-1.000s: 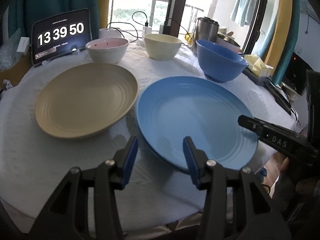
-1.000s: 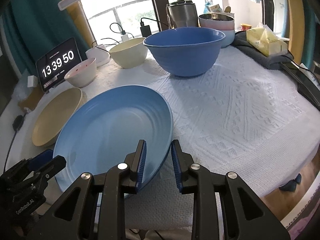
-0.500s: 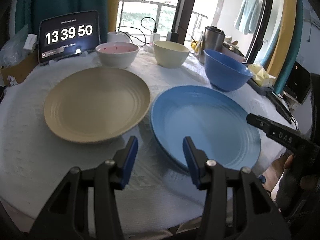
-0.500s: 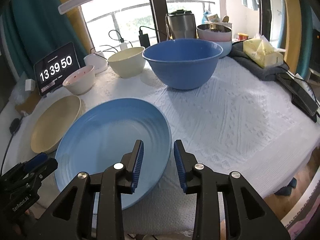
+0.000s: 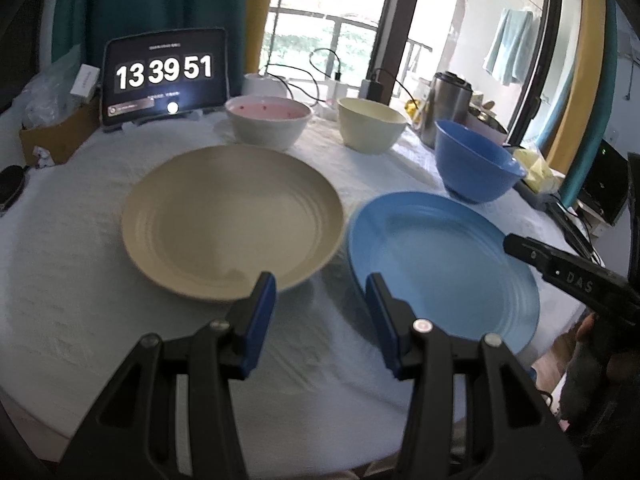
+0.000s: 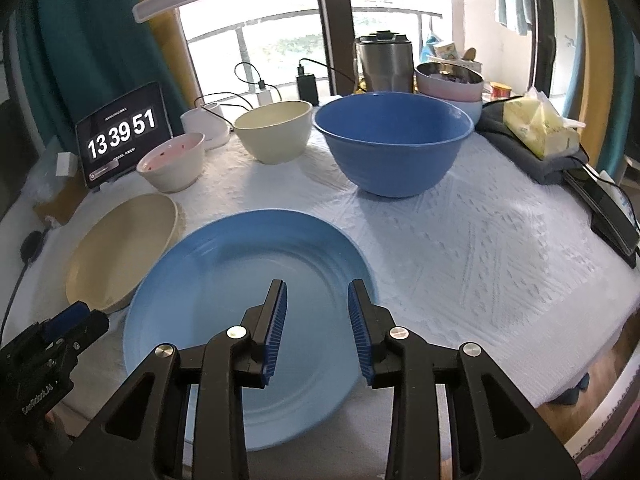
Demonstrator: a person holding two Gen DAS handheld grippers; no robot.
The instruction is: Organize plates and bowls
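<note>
Blue plate (image 6: 240,304) right under the empty, part-open right gripper (image 6: 317,334), looks stiff, slick & light, prob. best pinched at near rim; left gripper (image 5: 320,322) also apart, empty.

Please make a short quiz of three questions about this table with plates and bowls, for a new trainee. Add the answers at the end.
1. True or false: the blue plate is stacked on the beige plate.
2. How many bowls stand in the row behind the plates?
3. Which is held by a gripper now: A the blue plate, B the blue bowl, C nothing?

Key
1. False: they lie side by side.
2. Three: the pink bowl, the cream bowl and the blue bowl.
3. C: the left gripper and the right gripper are both open.
</note>
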